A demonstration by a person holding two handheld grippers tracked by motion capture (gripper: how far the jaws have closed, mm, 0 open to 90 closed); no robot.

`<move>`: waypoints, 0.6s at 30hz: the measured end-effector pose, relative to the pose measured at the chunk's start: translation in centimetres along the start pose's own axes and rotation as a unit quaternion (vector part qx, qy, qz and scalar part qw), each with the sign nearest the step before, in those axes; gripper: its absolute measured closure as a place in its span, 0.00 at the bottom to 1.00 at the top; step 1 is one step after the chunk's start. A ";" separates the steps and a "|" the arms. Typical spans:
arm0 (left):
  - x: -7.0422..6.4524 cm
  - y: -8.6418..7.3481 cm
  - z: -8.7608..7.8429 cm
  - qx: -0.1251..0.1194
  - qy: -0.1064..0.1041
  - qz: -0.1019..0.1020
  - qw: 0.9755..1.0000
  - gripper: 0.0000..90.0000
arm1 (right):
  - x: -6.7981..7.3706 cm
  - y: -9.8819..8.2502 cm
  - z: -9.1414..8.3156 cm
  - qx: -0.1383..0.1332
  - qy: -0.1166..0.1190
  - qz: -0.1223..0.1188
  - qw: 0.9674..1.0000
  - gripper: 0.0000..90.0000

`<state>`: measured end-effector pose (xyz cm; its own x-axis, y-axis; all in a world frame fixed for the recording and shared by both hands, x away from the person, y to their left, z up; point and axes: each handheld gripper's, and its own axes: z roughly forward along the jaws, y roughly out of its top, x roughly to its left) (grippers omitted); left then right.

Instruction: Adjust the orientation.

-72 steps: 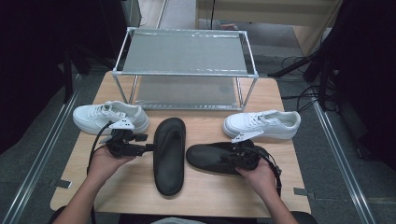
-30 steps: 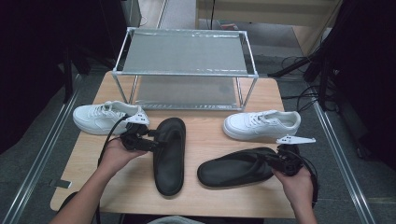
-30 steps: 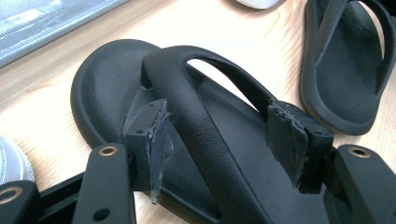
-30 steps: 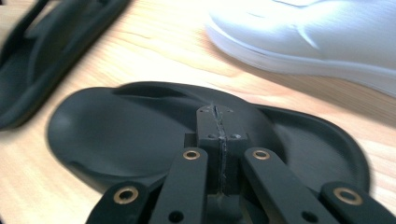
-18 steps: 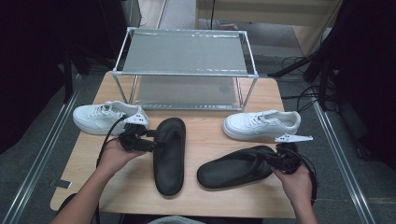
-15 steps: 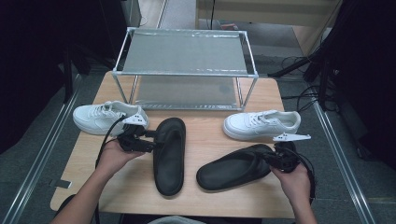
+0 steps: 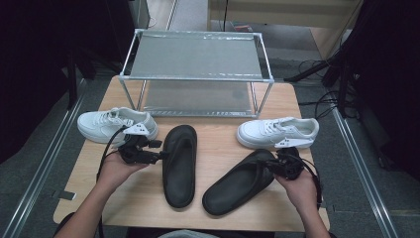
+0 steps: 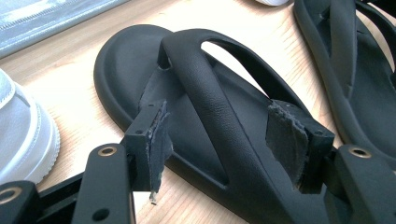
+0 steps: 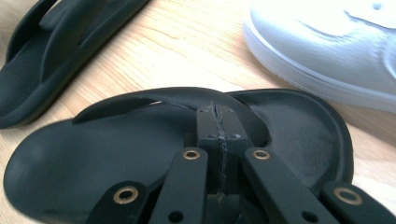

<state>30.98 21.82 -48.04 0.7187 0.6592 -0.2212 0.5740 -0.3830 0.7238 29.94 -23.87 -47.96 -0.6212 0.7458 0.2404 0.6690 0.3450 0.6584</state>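
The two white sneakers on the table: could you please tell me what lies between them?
In the high view, between the left white sneaker and the right white sneaker lies the toe end of one black flip-flop, with bare wooden table beside it.

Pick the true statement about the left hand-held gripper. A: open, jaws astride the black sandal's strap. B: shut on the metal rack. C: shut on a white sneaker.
A: the left hand-held gripper stands open, one jaw either side of the black rubber sandal's strap.
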 end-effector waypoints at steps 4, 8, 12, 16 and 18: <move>0.0 -0.1 0.1 0.001 0.001 0.001 1.000 0.44 | 0.7 0.6 0.9 0.001 0.017 -0.009 1.000 1.00; -0.1 -0.1 0.1 0.002 0.000 0.002 1.000 0.44 | 1.9 1.2 2.0 0.001 0.022 -0.027 0.999 1.00; -0.1 -0.1 0.1 0.002 -0.001 0.001 1.000 0.44 | 2.9 1.9 3.0 0.004 0.030 -0.042 0.999 1.00; -0.1 -0.1 0.1 0.004 -0.001 0.004 1.000 0.44 | 3.5 2.3 3.6 0.001 0.029 -0.056 0.998 1.00; -0.1 -0.1 0.1 0.002 -0.001 0.004 1.000 0.44 | 3.7 2.4 3.5 0.001 0.026 -0.058 0.998 1.00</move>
<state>30.90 21.75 -48.18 0.7234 0.6554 -0.2170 0.5704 -0.3902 0.7228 30.62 -18.31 -47.98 -0.7147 0.6705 0.1992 0.5919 0.4281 0.6829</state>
